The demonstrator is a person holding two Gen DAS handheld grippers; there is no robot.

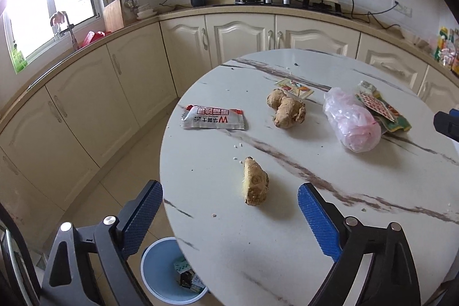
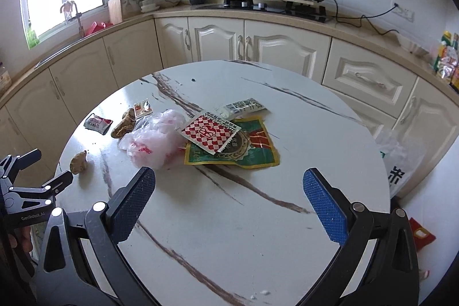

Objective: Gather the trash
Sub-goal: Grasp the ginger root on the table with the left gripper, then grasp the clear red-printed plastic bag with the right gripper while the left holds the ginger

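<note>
Left claw (image 1: 229,208): wide open, empty, held low over the near edge of the round marble surface (image 1: 315,248). Cut ginger piece (image 1: 255,182) lying on the surface between and just ahead of the blue pads (image 1: 318,220), untouched. Alignment apparently chosen so that closing would trap the piece from both sides.

Blue bin (image 1: 160,277) standing on the floor below the surface edge, beside the left claw, with some wrappers already inside. Placement presumably intended for a short carry and drop.

Remaining trash on the surface: silver-and-red wrapper (image 1: 213,118) near the left edge; whole ginger root (image 1: 287,109) near the middle, touching a small sachet (image 1: 295,88) behind it; crumpled pink plastic bag (image 2: 155,145) beside a stack of flat packets.

Right claw (image 2: 229,191): likewise spread fully, nothing gripped, hovering above bare surface short of the checkered packet (image 2: 209,135) and green foil wrapper (image 2: 252,151). Probably parked clear of the left claw's approach.

Task judged partly done: several items uncollected.
</note>
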